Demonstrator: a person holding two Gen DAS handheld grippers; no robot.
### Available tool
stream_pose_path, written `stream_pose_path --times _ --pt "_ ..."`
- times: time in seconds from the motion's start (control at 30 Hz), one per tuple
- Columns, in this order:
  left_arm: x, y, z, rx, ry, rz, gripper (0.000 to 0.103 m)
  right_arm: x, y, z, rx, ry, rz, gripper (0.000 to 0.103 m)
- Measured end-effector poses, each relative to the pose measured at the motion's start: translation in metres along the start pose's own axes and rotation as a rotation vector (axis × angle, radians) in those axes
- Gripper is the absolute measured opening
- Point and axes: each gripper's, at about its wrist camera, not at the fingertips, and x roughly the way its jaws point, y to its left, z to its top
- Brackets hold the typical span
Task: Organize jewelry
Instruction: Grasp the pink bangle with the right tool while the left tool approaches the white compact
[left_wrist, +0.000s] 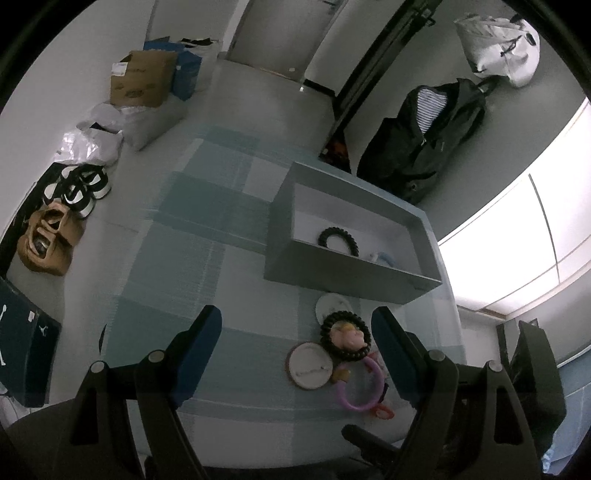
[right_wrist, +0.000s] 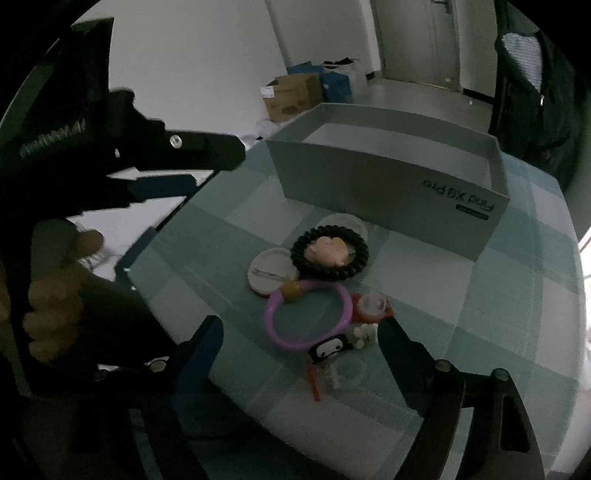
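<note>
A grey cardboard box (left_wrist: 332, 271) (right_wrist: 388, 184) stands on the checked tablecloth. Inside it lie a black spiral hair tie (left_wrist: 338, 238) and a pale blue item (left_wrist: 384, 257). In front of the box is a pile: a black spiral hair tie (left_wrist: 345, 339) (right_wrist: 329, 257) around a pink figure, a purple ring (left_wrist: 364, 387) (right_wrist: 308, 317), two white round badges (left_wrist: 309, 370) (right_wrist: 271, 275), a red piece (right_wrist: 371, 305) and a small black-and-white clip (right_wrist: 328, 349). My left gripper (left_wrist: 297, 350) is open and empty above the table, left of the pile. My right gripper (right_wrist: 299, 354) is open and empty, just short of the pile.
The left gripper and the hand holding it (right_wrist: 110, 177) show at the left of the right wrist view. Shoes (left_wrist: 79, 188), bags and cardboard boxes (left_wrist: 142, 79) lie on the floor beyond the table. A black jacket (left_wrist: 424, 136) hangs at the right.
</note>
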Motion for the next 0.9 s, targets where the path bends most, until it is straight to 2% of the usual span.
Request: stream_pose_path --times 0.1,0.27,0.57,0.9 --pt "0.001 0.003 0.001 -0.009 0.006 -0.001 0.08 0.003 0.001 0.001 -0.009 -0.001 -0.023 0.082" --pt "0.003 0.007 0.003 -0.018 0.014 0.001 0.08 0.007 0.005 0.0 -0.05 0.001 -0.101 0.071" --pt "0.004 0.011 0.003 -0.04 0.021 0.002 0.08 0.007 0.021 -0.002 -0.143 -0.008 -0.123 0.051" --pt "0.004 0.014 0.004 -0.057 0.027 0.003 0.08 0.003 0.012 0.004 -0.102 -0.02 -0.073 0.049"
